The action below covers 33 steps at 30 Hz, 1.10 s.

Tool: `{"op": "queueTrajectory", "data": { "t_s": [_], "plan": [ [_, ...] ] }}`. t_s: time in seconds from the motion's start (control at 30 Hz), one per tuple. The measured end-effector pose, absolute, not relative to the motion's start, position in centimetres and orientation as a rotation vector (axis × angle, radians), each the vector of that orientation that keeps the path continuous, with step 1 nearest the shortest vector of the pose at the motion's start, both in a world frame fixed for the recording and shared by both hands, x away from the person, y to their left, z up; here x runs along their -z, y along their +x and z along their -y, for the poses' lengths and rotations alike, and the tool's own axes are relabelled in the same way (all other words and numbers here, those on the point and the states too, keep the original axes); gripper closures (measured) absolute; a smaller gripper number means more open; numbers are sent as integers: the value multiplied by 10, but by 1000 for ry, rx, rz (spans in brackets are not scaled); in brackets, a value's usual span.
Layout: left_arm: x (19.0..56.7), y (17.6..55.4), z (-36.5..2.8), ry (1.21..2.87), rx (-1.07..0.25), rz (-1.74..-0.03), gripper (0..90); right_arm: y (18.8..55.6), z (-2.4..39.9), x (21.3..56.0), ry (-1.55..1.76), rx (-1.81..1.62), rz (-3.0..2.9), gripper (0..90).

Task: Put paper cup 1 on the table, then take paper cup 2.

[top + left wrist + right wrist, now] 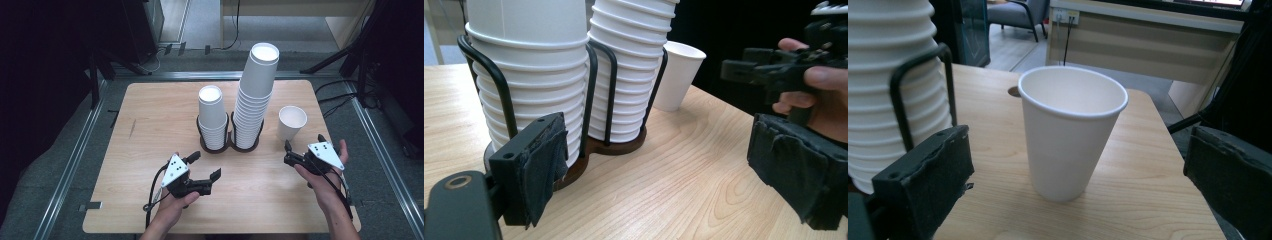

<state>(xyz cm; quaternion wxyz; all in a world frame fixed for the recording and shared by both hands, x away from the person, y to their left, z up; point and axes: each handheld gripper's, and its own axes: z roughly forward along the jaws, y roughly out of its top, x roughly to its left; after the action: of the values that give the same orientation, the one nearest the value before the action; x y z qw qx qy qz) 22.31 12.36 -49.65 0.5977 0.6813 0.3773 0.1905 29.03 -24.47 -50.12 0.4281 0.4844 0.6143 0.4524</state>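
Two stacks of white paper cups stand in a dark two-ring holder [230, 146] at mid table: a short stack [212, 117] and a tall stack [255, 95]. A single white cup [291, 122] stands upright to their right. My left gripper [205, 166] is open and empty near the front of the table and points at the holder [596, 150]; the stacks [539, 75] rise ahead of it. My right gripper [303, 143] is open just short of the single cup [1068, 135], which stands ahead of its pads [928, 175] without touching them.
The wooden table [150, 130] has bare board to the left of the holder and along the front edge. A metal frame [75, 155] runs round the table. In the left gripper view the other hand holds its gripper [784, 67] at the right.
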Motion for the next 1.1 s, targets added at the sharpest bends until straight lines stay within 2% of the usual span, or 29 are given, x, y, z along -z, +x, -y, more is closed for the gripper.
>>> {"op": "queueTrajectory", "data": {
  "t_s": [0.5,1.1],
  "plan": [
    [500,225,-117,1591,-447,-890,96,269,234,451,1150,-1249,-1506,0],
    [482,241,-83,1577,-567,-977,95,274,199,400,1109,-1408,-1537,0]
  ]
}}
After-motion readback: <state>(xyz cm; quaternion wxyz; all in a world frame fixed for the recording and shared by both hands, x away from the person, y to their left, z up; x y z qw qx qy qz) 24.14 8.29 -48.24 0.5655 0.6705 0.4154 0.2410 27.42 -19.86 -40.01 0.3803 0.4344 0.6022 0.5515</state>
